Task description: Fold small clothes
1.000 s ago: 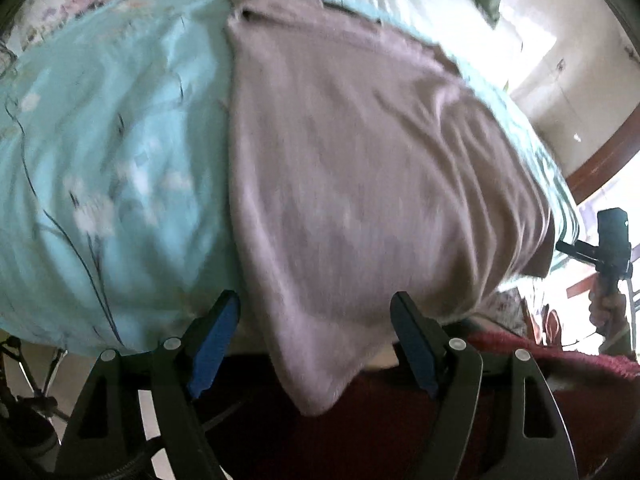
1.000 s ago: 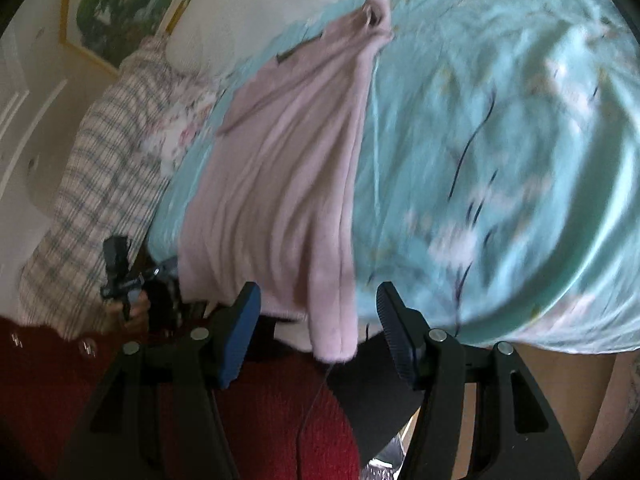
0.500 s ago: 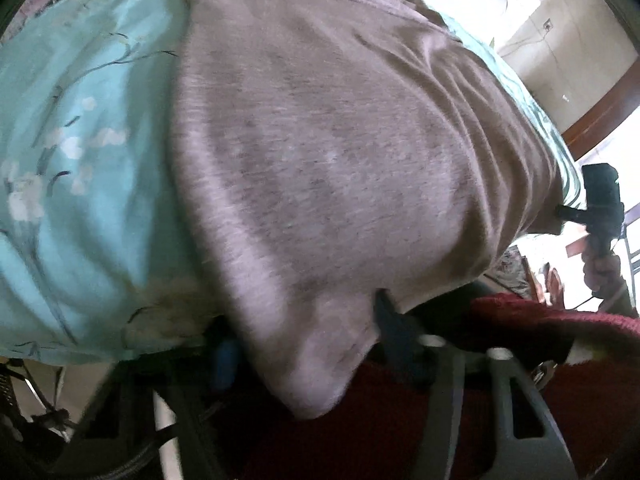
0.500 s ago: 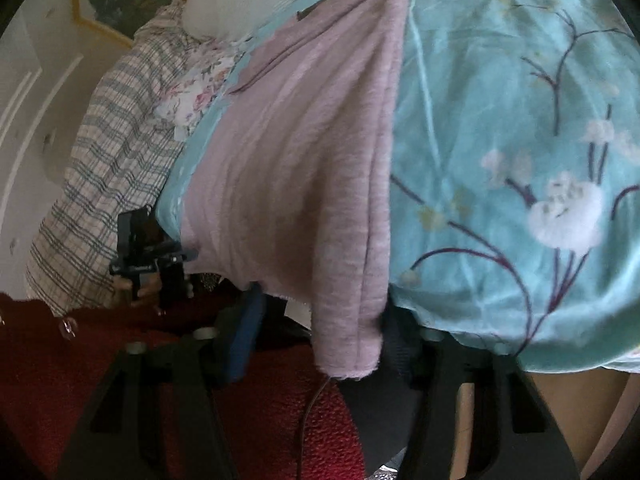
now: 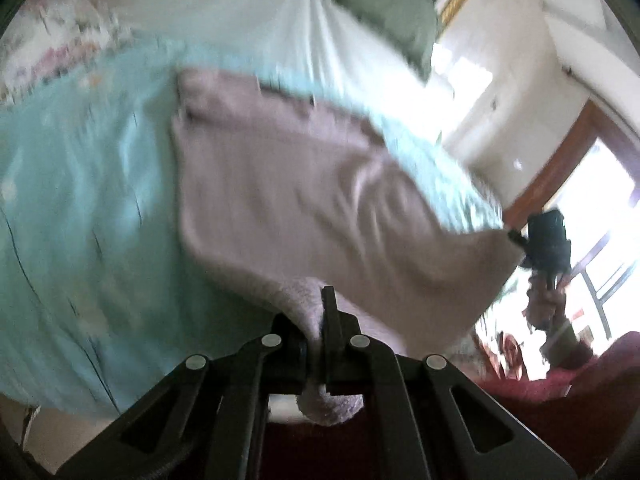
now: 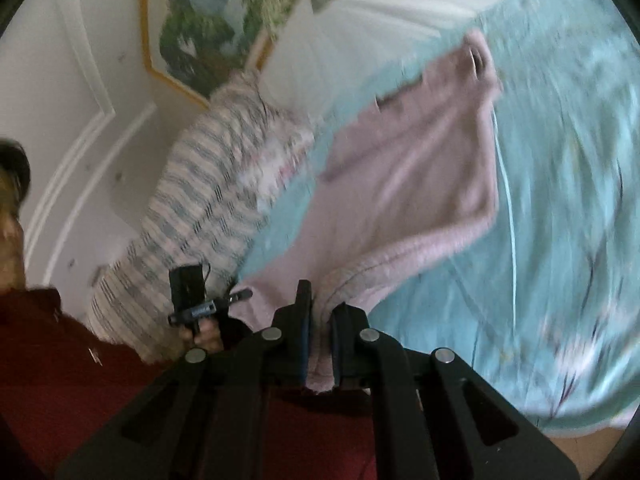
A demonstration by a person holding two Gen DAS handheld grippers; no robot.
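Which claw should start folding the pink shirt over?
Neither is clearly better: the left claw and the right claw each pinch a near corner of the pink shirt on the teal bedspread. Likely both move together.

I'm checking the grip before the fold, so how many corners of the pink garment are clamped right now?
2. The left gripper pinches one near corner of the pink garment; the right gripper pinches the other. The far corners lie free on the teal bedspread.

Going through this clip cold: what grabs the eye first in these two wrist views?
The pink garment stretched over the teal floral bedspread dominates both views. Each gripper is shut on a near corner of it: the left gripper at bottom centre, the right gripper likewise. Both frames are motion-blurred.
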